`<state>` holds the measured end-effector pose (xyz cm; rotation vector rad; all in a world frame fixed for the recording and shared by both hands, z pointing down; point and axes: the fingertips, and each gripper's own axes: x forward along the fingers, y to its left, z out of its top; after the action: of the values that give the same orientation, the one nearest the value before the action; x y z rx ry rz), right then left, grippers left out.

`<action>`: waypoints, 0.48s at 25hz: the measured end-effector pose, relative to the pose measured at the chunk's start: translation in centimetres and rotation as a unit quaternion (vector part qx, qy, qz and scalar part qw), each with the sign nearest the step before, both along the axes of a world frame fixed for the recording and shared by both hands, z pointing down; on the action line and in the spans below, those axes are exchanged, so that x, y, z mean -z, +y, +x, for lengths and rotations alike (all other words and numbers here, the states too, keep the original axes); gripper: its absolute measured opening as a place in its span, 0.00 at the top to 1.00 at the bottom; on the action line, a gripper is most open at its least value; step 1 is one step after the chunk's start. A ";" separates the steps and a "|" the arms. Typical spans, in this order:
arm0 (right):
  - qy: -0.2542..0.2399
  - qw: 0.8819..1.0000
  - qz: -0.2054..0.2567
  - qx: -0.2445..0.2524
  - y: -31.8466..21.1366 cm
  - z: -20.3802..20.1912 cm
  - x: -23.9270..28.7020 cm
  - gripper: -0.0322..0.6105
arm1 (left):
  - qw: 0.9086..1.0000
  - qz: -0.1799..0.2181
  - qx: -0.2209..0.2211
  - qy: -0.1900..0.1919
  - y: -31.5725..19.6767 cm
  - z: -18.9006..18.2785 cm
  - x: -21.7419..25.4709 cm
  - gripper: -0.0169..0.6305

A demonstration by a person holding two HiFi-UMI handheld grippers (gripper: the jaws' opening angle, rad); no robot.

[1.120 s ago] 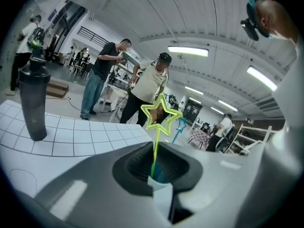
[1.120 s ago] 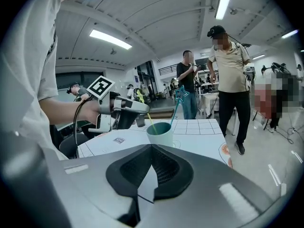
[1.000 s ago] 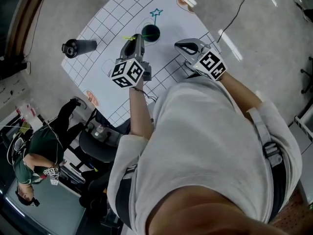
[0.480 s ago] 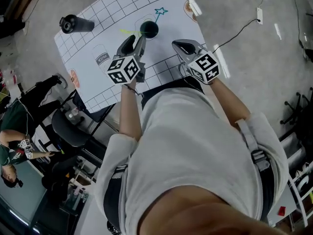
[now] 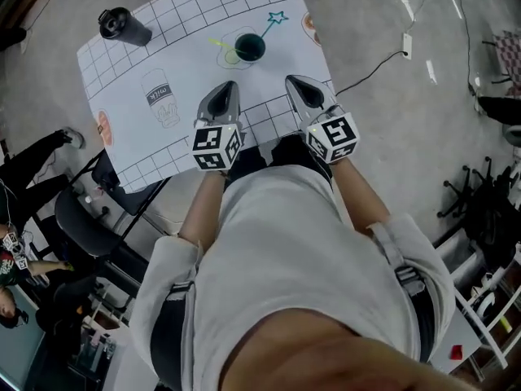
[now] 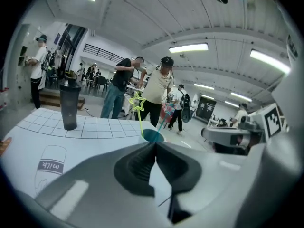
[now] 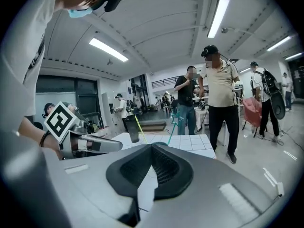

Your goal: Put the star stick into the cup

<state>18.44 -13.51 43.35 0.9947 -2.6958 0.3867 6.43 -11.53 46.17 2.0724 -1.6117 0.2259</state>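
A dark teal cup (image 5: pixel 248 47) stands on the white gridded mat (image 5: pixel 187 63). Two star sticks lean in it: a yellow one (image 5: pixel 220 44) and a teal one (image 5: pixel 275 21). In the left gripper view the yellow star (image 6: pixel 137 102) rises above the cup (image 6: pixel 153 136). My left gripper (image 5: pixel 226 88) sits near the mat's front edge, a short way back from the cup, shut with nothing between its jaws. My right gripper (image 5: pixel 291 82) rests beside it, also shut and holding nothing. In the right gripper view the teal star (image 7: pixel 177 119) stands beyond the closed jaws.
A black tumbler (image 5: pixel 118 24) stands at the mat's far left corner. A printed milk carton outline (image 5: pixel 160 98) lies left of the grippers. People stand and walk beyond the table (image 6: pixel 156 91). A cable (image 5: pixel 370 59) runs over the floor to the right.
My left gripper was close to the cup with the yellow stick at its tips, then spread its jaws. Now both grippers have drawn back toward the near edge and the stick leans in the cup.
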 end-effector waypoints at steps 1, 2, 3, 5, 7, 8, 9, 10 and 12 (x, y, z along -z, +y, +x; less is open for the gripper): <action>-0.002 1.000 0.003 0.001 0.6 0.2 0.4 0.95 | 1.000 0.007 0.012 0.002 0.5 0.4 0.6 0.97; -0.001 1.000 0.008 0.003 1.2 0.6 0.9 0.95 | 1.000 0.016 0.024 0.006 1.1 0.9 1.3 0.97; 0.004 1.000 0.020 0.008 1.7 0.9 1.5 0.95 | 0.999 0.030 0.036 0.007 1.6 1.4 2.3 0.97; 0.023 0.997 0.064 0.024 2.5 1.2 2.9 0.95 | 0.997 0.060 0.057 -0.009 2.3 2.3 4.1 0.97; 0.025 0.994 0.094 0.040 3.4 1.9 4.3 0.95 | 0.993 0.083 0.082 -0.029 3.3 3.6 5.5 0.97; 0.015 0.994 0.098 0.045 4.0 2.6 4.9 0.95 | 0.991 0.092 0.097 -0.034 4.0 4.5 6.0 0.97; 0.004 0.994 0.098 0.047 4.6 3.4 5.5 0.95 | 0.988 0.100 0.109 -0.036 5.0 5.6 6.6 0.97; -0.005 0.994 0.098 0.047 5.1 4.4 5.9 0.95 | 0.986 0.106 0.119 -0.038 5.9 6.8 7.0 0.97; -0.019 0.994 0.099 0.049 6.1 6.3 6.7 0.95 | 0.984 0.116 0.130 -0.046 7.6 9.3 7.8 0.97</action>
<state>24.72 -7.38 36.68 0.9070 -2.8479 0.1240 15.72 -3.89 38.41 2.0108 -2.0285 0.0452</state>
